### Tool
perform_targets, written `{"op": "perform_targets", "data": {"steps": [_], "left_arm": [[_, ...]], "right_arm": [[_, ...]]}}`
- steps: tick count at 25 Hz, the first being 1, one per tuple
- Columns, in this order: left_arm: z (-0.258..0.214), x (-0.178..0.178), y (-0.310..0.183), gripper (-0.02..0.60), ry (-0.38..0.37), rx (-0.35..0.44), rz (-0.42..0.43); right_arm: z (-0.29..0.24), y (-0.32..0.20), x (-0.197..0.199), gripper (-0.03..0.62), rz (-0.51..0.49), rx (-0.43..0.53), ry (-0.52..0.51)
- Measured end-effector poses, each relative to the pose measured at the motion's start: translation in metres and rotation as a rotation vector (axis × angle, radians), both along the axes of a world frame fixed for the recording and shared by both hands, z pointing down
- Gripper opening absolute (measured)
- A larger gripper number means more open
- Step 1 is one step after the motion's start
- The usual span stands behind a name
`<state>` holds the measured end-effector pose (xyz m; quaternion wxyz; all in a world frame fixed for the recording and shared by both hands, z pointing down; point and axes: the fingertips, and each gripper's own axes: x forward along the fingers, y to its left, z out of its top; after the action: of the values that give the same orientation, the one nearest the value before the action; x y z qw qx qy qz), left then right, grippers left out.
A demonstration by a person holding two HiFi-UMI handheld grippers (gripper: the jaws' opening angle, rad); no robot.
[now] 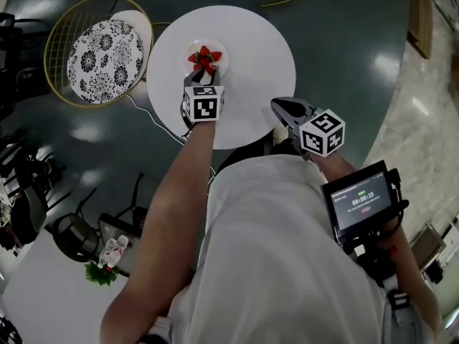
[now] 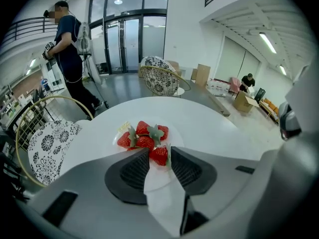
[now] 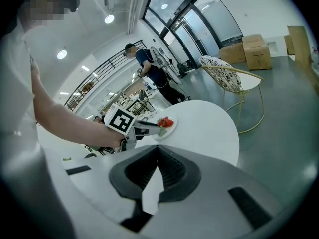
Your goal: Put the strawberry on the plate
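Note:
A small white plate sits at the far side of the round white table and holds several red strawberries. My left gripper reaches over the plate's near rim. In the left gripper view its jaws hold one strawberry just above the plate, and the berry spans the gap from pad to pad. The other strawberries lie just beyond. My right gripper hovers over the table's near right edge with its jaws together and nothing in them.
A wire chair with a black-and-white patterned cushion stands left of the table. A second patterned chair stands beyond it. A person stands farther back on the left. A small screen is strapped to my right forearm.

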<state>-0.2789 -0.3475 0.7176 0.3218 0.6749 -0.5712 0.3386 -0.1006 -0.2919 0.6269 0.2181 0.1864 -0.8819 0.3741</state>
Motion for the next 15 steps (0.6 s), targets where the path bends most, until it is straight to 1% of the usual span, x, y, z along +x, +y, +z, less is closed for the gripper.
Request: {"op": "perform_targets", "data": {"steps": [2,3,7,11,15], "left_arm": [[-0.004,-0.001,0.000,0.116,0.004,0.019,-0.007],[-0.007,-0.001,0.001,0.135,0.007,0.029,-0.011],[-0.025,-0.001,0.010,0.138,0.020,0.076,-0.035],[-0.048,-0.002,0.033,0.138,0.043,0.136,-0.070],[-0.062,-0.004,0.063,0.132,0.064,0.193,-0.132]], "right_arm": [[0.001,0.000,0.000,0.006,-0.001,0.002,-0.001],[0.000,0.000,0.001,0.006,-0.001,0.003,-0.002],[-0.003,-0.004,0.000,0.008,-0.007,0.015,-0.017],[-0.008,-0.007,-0.006,0.006,-0.037,0.045,-0.045],[-0.013,-0.010,-0.013,0.006,-0.079,0.082,-0.078]]}}
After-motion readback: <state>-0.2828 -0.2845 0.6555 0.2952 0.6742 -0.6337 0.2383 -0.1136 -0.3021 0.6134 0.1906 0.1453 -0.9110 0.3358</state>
